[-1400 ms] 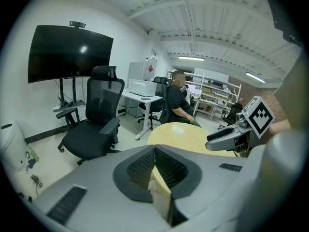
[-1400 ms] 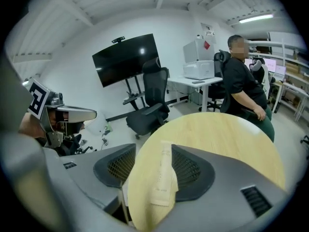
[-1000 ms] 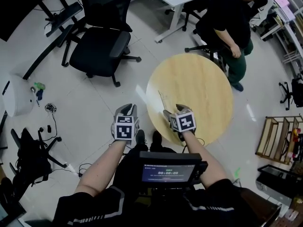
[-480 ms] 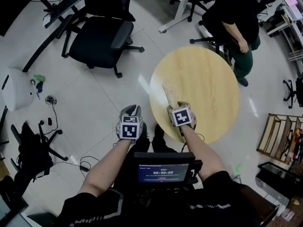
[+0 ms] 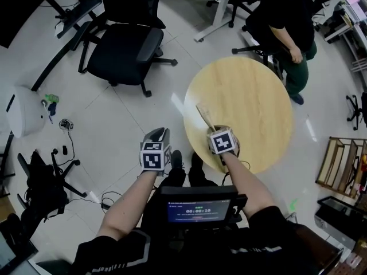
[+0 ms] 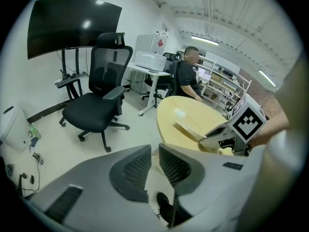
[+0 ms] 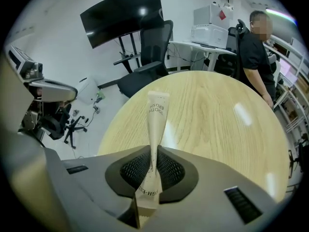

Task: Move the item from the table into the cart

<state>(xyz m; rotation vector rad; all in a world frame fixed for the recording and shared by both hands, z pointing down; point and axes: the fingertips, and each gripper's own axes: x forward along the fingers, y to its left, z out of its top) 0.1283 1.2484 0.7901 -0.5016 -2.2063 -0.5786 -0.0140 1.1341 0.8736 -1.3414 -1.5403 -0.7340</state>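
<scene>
Your right gripper (image 7: 153, 167) has just been closing its jaws, and they now pinch the toothbrush box (image 7: 157, 112) edge-up between the pads. The near end of the box sticks out behind the pads towards your wrist. The longer part runs straight ahead of the fingertips, out over the round wooden table (image 7: 217, 110). Whether that far end rests on the tabletop or hangs just above it is hard to say from here.

Your left gripper (image 6: 153, 164) sits off the table's edge, beside the right one and over the floor. Its pads stand a narrow gap apart with nothing between them; only floor and a shoe show through.

The right gripper view alone lets you read the "TOOTH BRUSH" print and see the pads pressing on the card. In the head view the marker cube covers the grip, so only a thin pale strip pokes out ahead of the right gripper. The left gripper view gives the side angle: the box reaches forward and low from the right gripper's jaws, close over the wood. The seated person (image 5: 287, 22) is across the table, well beyond the box's far end.
</scene>
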